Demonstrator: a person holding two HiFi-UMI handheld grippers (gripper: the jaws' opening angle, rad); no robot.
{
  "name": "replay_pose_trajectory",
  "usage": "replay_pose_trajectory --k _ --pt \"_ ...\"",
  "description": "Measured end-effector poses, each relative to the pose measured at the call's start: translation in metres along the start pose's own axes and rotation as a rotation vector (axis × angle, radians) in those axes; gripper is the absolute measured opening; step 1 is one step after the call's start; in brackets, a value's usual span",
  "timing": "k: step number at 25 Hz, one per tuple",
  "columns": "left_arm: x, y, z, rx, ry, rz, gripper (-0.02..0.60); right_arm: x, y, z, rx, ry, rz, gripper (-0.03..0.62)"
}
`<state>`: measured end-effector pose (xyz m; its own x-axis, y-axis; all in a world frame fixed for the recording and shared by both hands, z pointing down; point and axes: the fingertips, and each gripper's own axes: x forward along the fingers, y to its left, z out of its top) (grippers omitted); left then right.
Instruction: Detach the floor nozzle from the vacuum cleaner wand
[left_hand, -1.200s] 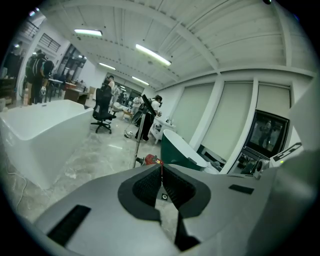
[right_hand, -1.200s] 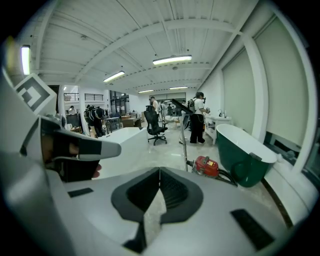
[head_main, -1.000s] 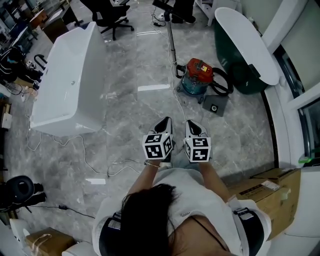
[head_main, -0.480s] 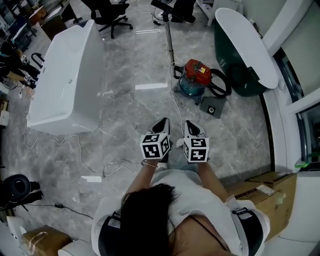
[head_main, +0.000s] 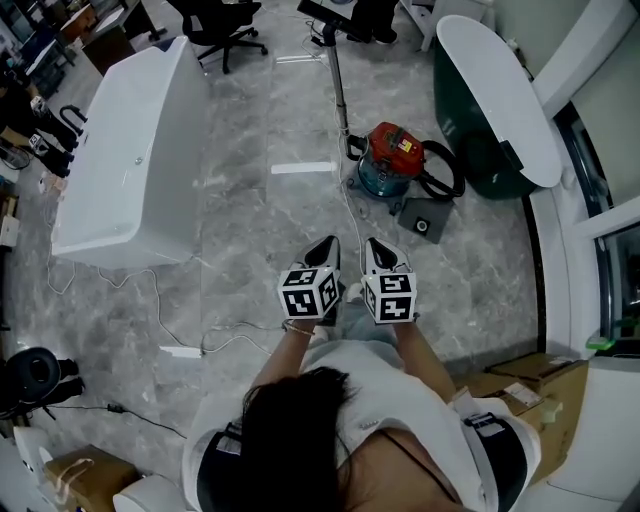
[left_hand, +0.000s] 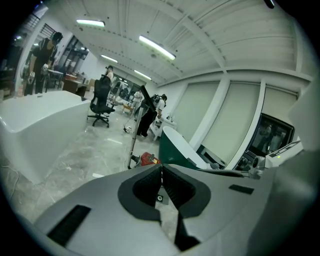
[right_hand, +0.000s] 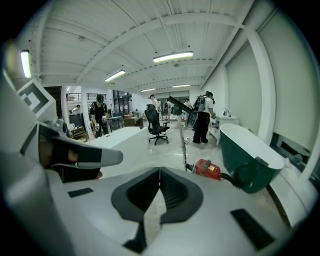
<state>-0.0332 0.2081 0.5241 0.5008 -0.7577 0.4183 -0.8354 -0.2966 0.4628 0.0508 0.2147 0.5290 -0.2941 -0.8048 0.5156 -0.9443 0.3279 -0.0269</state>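
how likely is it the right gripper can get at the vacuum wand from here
Probably not yet. The right gripper, fingers shut, is held near the person's body, while the wand stands well ahead by the red vacuum cleaner. Nothing stands between, so stepping closer should do.

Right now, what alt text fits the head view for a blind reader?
A person, seen from above, holds the left tongs and right tongs side by side, both shut and empty, pointing toward a red vacuum on the grey floor. Its wand extends beyond it. A white tub lies left, a green tub right.
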Motion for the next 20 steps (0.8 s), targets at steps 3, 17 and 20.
replay_pose_trajectory --k 3,17,20 --pt "0.018 -0.002 0.005 0.0 0.005 0.011 0.011 0.012 -0.018 0.004 -0.003 0.019 -0.014 0.015" --pt "0.084 -0.01 0.035 -0.005 0.008 0.057 0.011 0.062 -0.079 0.034 0.017 0.024 -0.003 0.015" --pt "0.093 -0.012 0.039 -0.001 0.004 0.064 0.011 0.069 -0.085 0.04 0.012 0.016 0.012 0.015"
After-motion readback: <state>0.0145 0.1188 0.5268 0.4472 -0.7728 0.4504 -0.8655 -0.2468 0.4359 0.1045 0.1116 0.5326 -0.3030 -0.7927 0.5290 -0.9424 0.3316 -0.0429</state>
